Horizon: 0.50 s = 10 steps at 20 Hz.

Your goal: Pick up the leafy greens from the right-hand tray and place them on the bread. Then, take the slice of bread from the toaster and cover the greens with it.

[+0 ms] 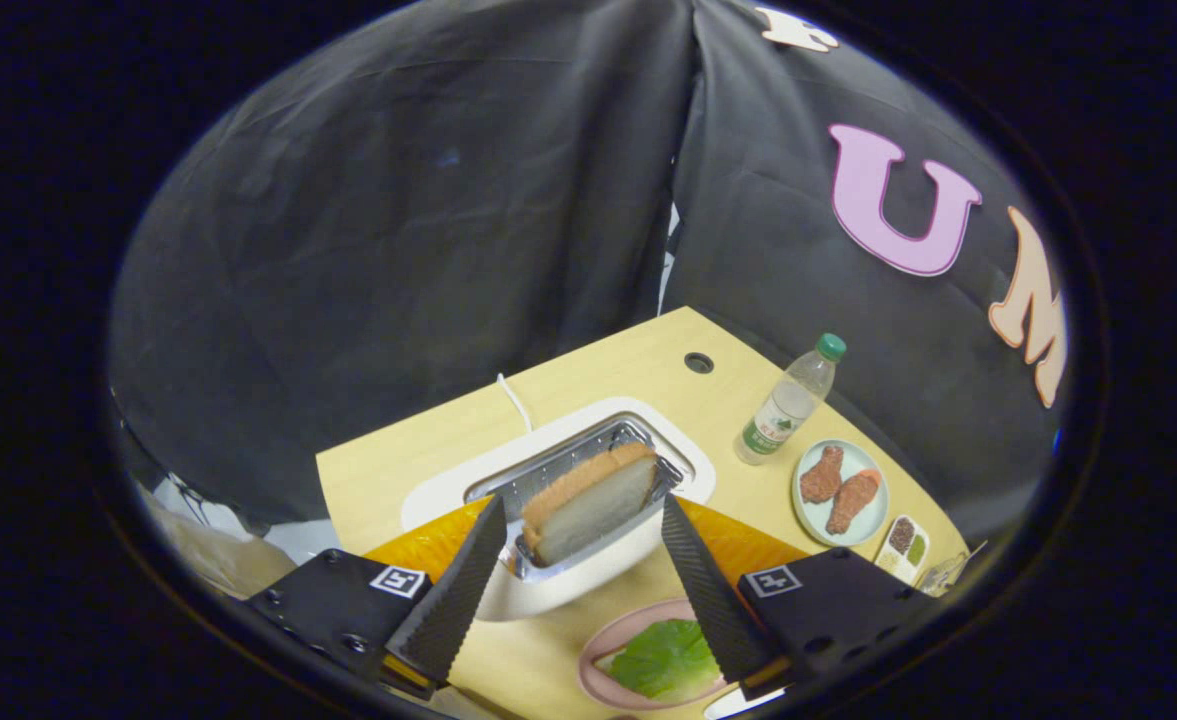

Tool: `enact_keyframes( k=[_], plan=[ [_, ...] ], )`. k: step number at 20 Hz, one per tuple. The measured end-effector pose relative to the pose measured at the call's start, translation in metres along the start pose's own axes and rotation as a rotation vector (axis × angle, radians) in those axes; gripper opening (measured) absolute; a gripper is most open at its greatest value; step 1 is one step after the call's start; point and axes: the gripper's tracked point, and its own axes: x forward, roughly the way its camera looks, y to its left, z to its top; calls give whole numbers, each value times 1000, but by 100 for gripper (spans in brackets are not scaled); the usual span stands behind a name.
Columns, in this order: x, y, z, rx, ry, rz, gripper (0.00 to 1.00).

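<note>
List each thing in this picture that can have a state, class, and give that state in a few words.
gripper: open, fingers either side of the bread slice, not touching it
bread slice: upright in the toaster slot
toaster: holds one slice
leafy greens: lying on the pink plate
pink plate: holds the greens
water bottle: upright, capped
pale plate: holds two fried pieces
</note>
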Motion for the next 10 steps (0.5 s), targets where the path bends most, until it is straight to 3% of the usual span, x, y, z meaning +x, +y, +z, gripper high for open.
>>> enact_keyframes(
  k=[10],
  plan=[
    [40,-13,-11,139,106,-64,99]
  ],
)
